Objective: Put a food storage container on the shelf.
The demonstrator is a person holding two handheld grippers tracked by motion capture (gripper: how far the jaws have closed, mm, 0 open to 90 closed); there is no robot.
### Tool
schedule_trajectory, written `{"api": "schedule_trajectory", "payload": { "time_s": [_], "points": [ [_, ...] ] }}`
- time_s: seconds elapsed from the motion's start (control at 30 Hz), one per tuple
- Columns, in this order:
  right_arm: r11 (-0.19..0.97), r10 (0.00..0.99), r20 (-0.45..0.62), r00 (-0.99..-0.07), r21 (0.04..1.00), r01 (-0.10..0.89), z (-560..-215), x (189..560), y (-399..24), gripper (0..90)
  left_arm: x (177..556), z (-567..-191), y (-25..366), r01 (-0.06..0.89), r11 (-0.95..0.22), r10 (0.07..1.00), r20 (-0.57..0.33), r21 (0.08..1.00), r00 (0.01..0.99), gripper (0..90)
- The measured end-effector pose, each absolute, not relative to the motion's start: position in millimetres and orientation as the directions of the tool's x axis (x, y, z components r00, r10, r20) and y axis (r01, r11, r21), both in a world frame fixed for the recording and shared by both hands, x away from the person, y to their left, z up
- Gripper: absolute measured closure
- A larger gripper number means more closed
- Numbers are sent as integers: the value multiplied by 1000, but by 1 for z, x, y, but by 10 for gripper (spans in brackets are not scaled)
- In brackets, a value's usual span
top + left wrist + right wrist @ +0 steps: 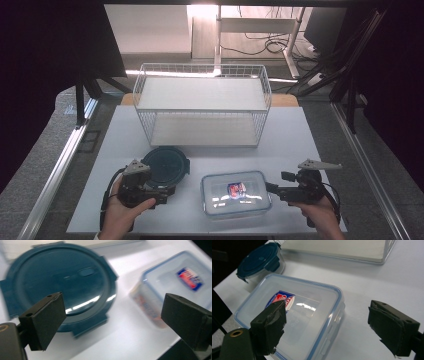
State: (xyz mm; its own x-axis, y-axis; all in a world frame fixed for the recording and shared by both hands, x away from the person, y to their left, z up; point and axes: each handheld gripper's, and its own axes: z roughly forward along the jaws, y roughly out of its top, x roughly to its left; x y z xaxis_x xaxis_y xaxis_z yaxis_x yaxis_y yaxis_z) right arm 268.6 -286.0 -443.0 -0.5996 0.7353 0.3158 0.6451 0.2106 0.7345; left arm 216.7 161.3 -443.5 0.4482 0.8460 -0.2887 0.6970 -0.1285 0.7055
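Clear box (236,194) | white table (295,140) | wire rack (202,102) | dark room

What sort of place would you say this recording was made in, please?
Probably a lab or workshop bench set up for recording. A white table stands between metal rails, loose cables lie on the floor behind, and a wire shelf rack holds nothing.

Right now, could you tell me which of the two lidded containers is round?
The container with the dark blue lid, beside the left gripper, is round; the clear box with the label is rectangular.
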Motion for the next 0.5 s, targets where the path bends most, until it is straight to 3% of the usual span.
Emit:
{"api": "schedule_trajectory", "payload": {
  "time_s": [0.23, 0.5],
  "points": [
    [184, 737, 354, -576, 715, 675, -444, 268, -289, 159, 215, -445, 136, 707, -134, 805, -340, 694, 487, 60],
    [198, 725, 385, -571, 678, 708, -454, 272, -290, 117, 224, -453, 102, 773, -106, 738, -471, 626, 482, 51]
  ]
}}
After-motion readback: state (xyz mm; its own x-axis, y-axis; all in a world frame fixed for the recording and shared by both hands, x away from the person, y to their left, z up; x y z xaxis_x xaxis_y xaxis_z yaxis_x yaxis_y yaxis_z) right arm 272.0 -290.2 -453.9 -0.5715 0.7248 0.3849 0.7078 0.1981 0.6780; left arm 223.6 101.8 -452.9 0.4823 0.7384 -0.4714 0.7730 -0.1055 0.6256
